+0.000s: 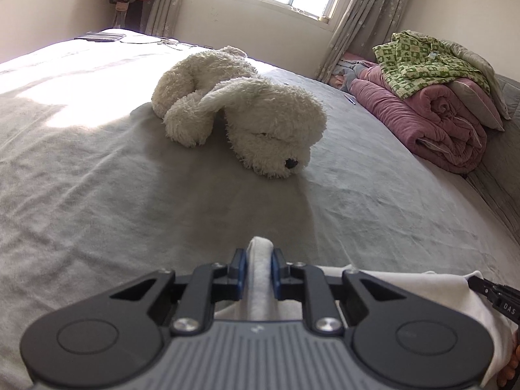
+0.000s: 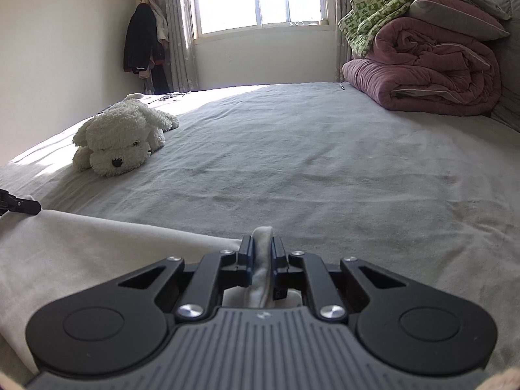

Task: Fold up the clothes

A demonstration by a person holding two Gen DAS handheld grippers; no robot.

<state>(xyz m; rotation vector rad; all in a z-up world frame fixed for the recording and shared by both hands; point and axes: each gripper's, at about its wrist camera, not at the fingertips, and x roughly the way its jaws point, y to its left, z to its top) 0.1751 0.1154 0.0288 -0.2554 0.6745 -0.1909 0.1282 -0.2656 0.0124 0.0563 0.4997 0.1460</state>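
Matt white cloth garment (image 2: pixel 97 243), fluffy plush dog (image 1: pixel 240 110), wrinkled grey bedsheet (image 2: pixel 325 162)

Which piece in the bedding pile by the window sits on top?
The green checked quilt. It drapes over the rolled pink quilt, which lies directly on the bed. A pillow is wedged beside it.

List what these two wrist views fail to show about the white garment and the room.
- White garment: its type and full shape. In both views the gripper bodies cover the near part, and the frame edges cut off the rest.
- Left gripper and right gripper: jaws pinch cloth, but how many layers is hidden between them.
- Small dark item beside the pink quilt: too small to identify.
- Flat dark object at the bed's far edge: too distant.
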